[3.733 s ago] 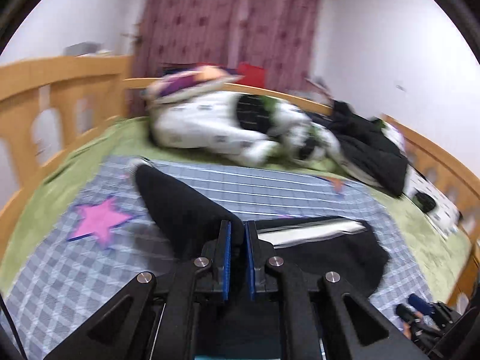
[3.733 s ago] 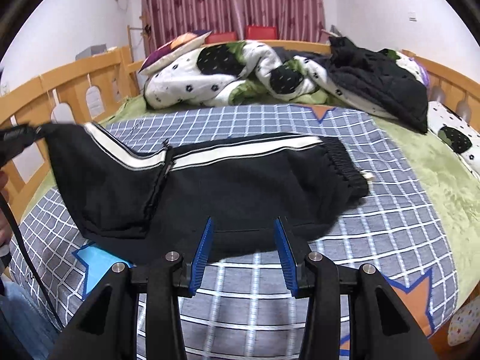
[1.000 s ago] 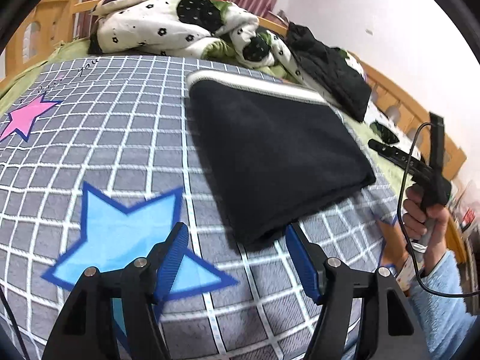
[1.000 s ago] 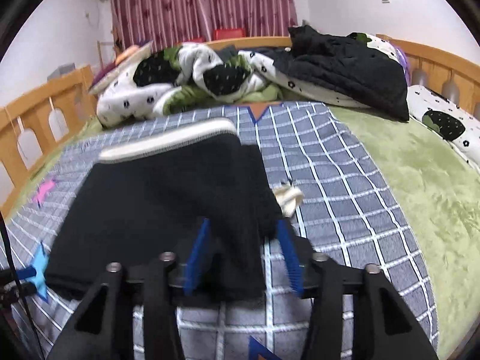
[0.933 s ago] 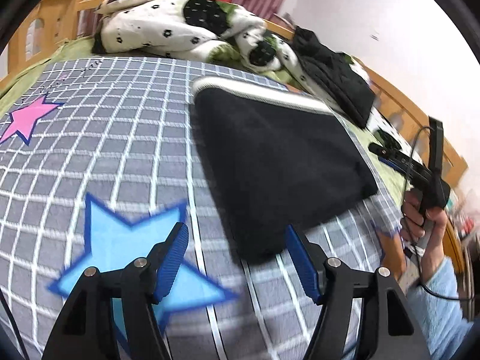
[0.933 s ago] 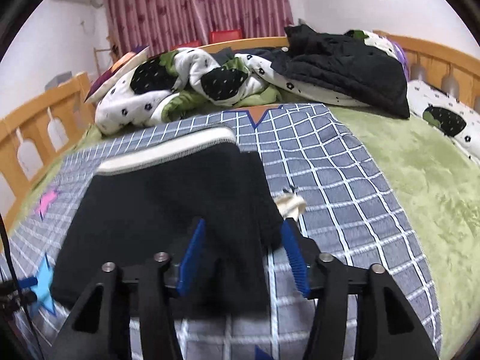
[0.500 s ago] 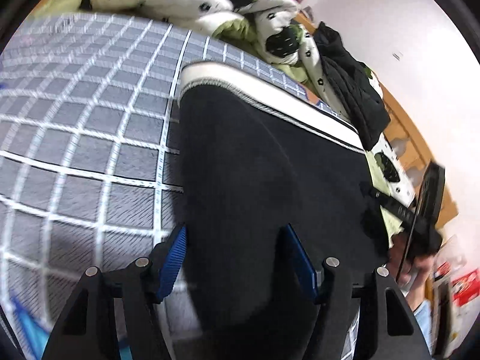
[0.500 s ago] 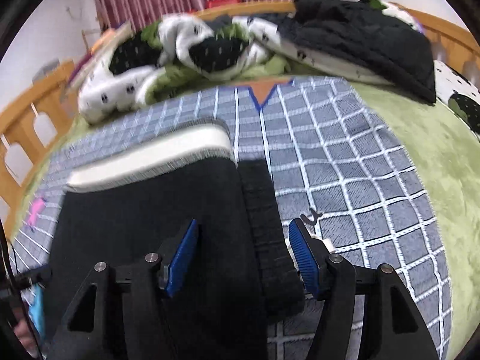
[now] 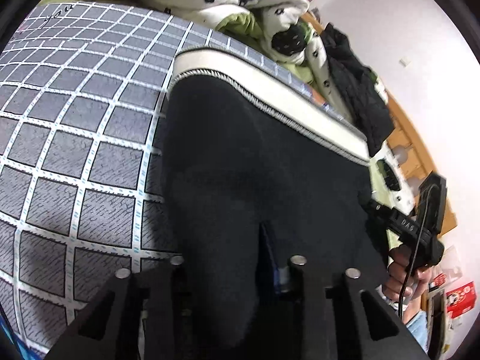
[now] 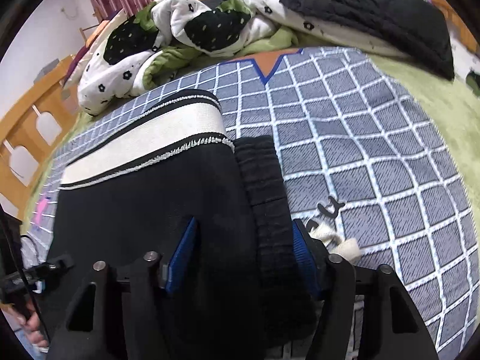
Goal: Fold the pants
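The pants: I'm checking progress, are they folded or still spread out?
Folded. The pants lie as one compact stacked rectangle on the checked blanket, white stripe along the far edge, waistband at one end.

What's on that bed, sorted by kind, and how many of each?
Folded black pants with white stripe: 1
Checked grey blanket with stars: 1
Crumpled floral quilt: 1
Black jacket: 1
Tongs at the near edge of the pants: 2, the left tongs and the right tongs
Total: 6

Black pants [image 9: 264,156] with white stripe [image 10: 144,144], grey checked blanket [image 9: 75,114]
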Motion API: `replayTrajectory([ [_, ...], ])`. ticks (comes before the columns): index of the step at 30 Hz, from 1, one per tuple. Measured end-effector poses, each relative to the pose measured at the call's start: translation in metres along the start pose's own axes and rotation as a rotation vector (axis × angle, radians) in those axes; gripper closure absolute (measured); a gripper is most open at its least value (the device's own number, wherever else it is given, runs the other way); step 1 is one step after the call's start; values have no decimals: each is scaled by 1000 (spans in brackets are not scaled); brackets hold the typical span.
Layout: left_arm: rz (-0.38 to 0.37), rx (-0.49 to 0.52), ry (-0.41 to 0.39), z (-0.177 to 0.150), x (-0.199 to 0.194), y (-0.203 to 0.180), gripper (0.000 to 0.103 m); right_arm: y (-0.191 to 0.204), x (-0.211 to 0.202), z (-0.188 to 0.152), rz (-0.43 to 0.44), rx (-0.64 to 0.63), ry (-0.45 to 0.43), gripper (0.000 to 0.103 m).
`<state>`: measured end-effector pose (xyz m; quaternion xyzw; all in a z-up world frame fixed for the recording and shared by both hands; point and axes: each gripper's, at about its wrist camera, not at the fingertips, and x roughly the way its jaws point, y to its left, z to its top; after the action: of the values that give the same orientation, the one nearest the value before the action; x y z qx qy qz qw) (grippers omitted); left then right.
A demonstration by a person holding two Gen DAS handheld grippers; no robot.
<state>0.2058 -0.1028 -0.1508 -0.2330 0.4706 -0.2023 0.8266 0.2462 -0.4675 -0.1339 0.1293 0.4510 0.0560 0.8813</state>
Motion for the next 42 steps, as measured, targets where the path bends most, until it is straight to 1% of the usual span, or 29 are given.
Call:
replayTrajectory([
  [1,-20,-7,-6,2,-4,0,80,-1,-4,1,11,6,6,52],
  [2,-52,-23,-11,6,-12,-3,81,0,-14,1,10,19,-18,66],
  [3,-70,-29,-11,9,-16,-4,82,2,-25,0,3,27,-48,76],
  [4,-85,-30,-13,11,-22,-7,82,8,-38,-1,11,36,-76,79],
  [5,-99,-24,-20,16,-32,-11,83,16,-52,-2,21,47,-108,88],
  [6,-108,-13,-26,18,-40,-13,83,23,-62,-3,38,54,-132,90],
  [9,-89,46,-76,28,-84,-17,83,59,-87,-11,26,45,-191,91],
  [11,-71,48,-94,39,-122,-5,83,83,-100,-16,63,40,-210,91],
  [13,-56,32,-60,49,-150,14,83,108,-111,-20,139,54,-216,91],
  [15,-13,20,-26,54,-175,39,82,134,-119,-26,196,41,-216,91],
  [18,75,31,18,43,-189,78,81,172,-107,-39,274,4,-169,91],
  [20,121,14,54,27,-179,107,76,189,-81,-51,260,-39,-98,91],
  [21,129,-23,86,17,-167,122,73,195,-61,-60,225,-66,-46,90],
  [22,134,-67,118,8,-155,134,65,199,-43,-67,177,-81,-3,89],
  [23,154,-97,140,4,-148,140,58,202,-29,-74,100,-107,19,81],
  [25,201,-74,118,0,-147,137,55,211,-18,-84,-3,-212,25,81],
  [27,286,24,63,5,-158,122,55,219,-23,-83,-34,-263,13,79],
  [28,309,52,40,6,-163,118,55,221,-27,-82,-40,-269,10,78],
  [29,325,73,8,7,-169,114,55,221,-33,-81,-36,-266,-7,78],
  [31,329,69,-16,12,-172,116,55,218,-49,-77,-14,-248,-71,77],
  [32,331,65,-31,17,-171,117,55,215,-53,-75,4,-244,-89,72],
  [33,340,70,-44,23,-169,115,55,214,-54,-70,25,-237,-105,63],
  [35,355,84,-67,32,-169,114,55,216,-41,-55,31,-210,-96,61],
  [36,356,95,-96,37,-172,112,56,218,-32,-48,32,-200,-86,61],
  [37,352,100,-113,35,-178,112,54,220,-17,-41,26,-182,-57,61],
  [38,349,102,-134,36,-181,112,53,221,-2,-37,27,-160,-21,67],
  [39,343,102,-158,35,-185,113,53,221,5,-37,56,-149,-17,81],
  [41,336,108,-187,35,-191,112,53,229,-2,-42,66,-209,-76,89],
  [42,332,108,-199,34,-193,111,53,227,-13,-41,98,-215,-110,90],
])
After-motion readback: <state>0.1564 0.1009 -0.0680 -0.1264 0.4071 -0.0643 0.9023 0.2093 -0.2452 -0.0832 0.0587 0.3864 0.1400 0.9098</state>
